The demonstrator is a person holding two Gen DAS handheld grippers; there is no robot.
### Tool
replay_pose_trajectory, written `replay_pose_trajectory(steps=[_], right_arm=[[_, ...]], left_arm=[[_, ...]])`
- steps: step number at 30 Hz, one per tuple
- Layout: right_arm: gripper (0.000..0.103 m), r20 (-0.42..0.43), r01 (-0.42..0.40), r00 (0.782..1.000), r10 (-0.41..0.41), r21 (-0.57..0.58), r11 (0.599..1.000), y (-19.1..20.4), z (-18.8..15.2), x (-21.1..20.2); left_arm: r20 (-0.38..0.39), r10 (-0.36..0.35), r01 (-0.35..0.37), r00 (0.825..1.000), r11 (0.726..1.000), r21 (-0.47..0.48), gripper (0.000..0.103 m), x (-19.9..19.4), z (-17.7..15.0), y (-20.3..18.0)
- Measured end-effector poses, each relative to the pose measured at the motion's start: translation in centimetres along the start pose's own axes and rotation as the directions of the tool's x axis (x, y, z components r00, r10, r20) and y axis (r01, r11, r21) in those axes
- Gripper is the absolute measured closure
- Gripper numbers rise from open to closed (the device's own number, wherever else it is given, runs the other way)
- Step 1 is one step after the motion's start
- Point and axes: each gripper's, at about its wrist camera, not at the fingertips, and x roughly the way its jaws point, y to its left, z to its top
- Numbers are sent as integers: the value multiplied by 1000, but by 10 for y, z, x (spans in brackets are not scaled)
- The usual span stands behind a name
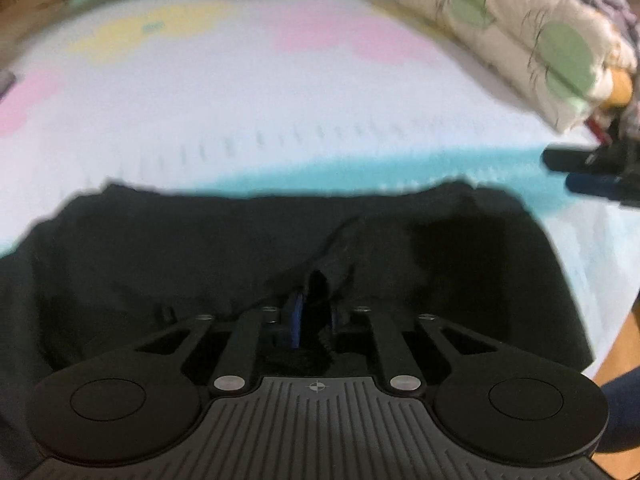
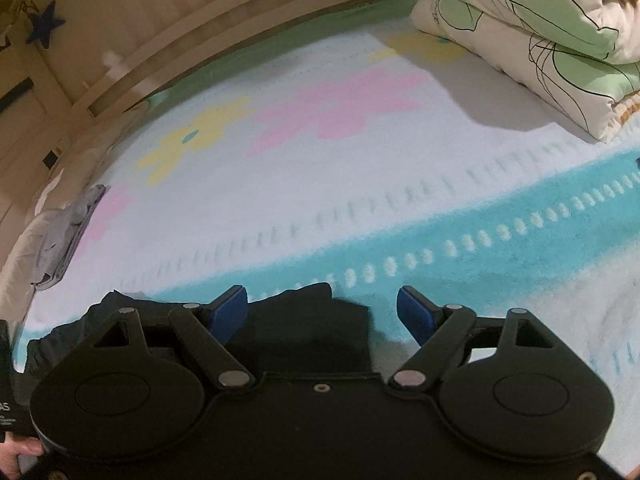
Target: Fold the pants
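the black pants lie spread on a white blanket with pink and yellow flowers and a teal band, at its near edge. the left gripper is pressed into the middle of the cloth, its blue pads drawn close together and pinching a raised fold of the pants. the right gripper hangs over the far corner of the pants — its jaws stand wide apart, nothing clamped between them. a folded quilt with green leaves sits at the blanket's far right, and a crumpled grey cloth lies at the left edge.
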Motion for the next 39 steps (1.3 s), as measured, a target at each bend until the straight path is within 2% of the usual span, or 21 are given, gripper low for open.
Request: replay_pose_trajectory(steps=[4, 6, 8, 9, 12, 13, 14, 17, 20, 23, 24, 26, 30, 33, 34, 35, 36, 39], right_arm=[[20, -3, 16, 1000, -16, 15, 1000, -4, 3, 0], [20, -2, 32, 999, -32, 31, 999, -7, 4, 0], [20, -10, 39, 999, -39, 50, 998, -11, 5, 3], [20, -19, 42, 999, -41, 55, 998, -13, 6, 6], [20, -66, 58, 996, -54, 56, 997, -13, 5, 17], [21, -81, 59, 995, -55, 53, 997, -13, 5, 21], [27, -94, 56, 994, -51, 49, 997, -12, 5, 25], [46, -149, 34, 988, -29, 29, 999, -9, 4, 38], [46, -172, 12, 985, -4, 44, 999, -8, 3, 49], [46, -175, -1, 984, 16, 90, 996, -13, 5, 54], [46, -174, -4, 984, 21, 99, 995, -14, 5, 55], [46, -177, -11, 984, 31, 112, 994, -16, 6, 57], [46, -198, -27, 979, 53, 128, 991, -15, 5, 64], [52, -201, -28, 978, 49, 104, 994, -10, 6, 68], [64, -196, -30, 979, 47, 92, 995, -8, 6, 68], [82, -195, -33, 980, 48, 79, 996, -6, 7, 69], [88, -195, -36, 980, 47, 63, 997, -3, 7, 69], [88, -200, -26, 979, 32, 29, 999, 4, 7, 70]], left_arm=[[113, -8, 10, 994, 1000, -20, 94, -43, 5, 13], [139, -1, 6, 990, 999, -34, 94, -56, 3, 26], [81, 17, -11, 997, 997, -72, 94, -49, -1, 42], [17, 24, -22, 1000, 994, -109, 94, -39, -5, 52], [-137, -15, -14, 990, 978, -210, 92, -8, -17, 74], [-150, -31, -6, 988, 972, -236, 91, -2, -18, 79], [-144, -37, 1, 989, 970, -243, 91, 1, -17, 80], [-151, -13, -19, 988, 978, -208, 89, 2, -9, 76], [-155, 69, -93, 986, 983, -158, 85, -5, -3, 66], [-136, 148, -157, 980, 985, -64, 72, -15, 0, 52], [-129, 170, -176, 977, 984, -39, 70, -18, -1, 51], [-133, 187, -190, 973, 982, -13, 70, -20, -3, 53], [-124, 181, -189, 976, 980, -62, 70, -25, -4, 63], [-24, 152, -154, 988, 987, -56, 70, -39, -1, 52], [10, 121, -121, 993, 992, -42, 70, -43, 0, 44], [34, 79, -78, 996, 997, -28, 70, -44, 1, 36], [41, 25, -25, 999, 1000, -7, 70, -43, 1, 26], [-3, -122, 121, 993, 989, 90, 70, -26, -3, -13]])
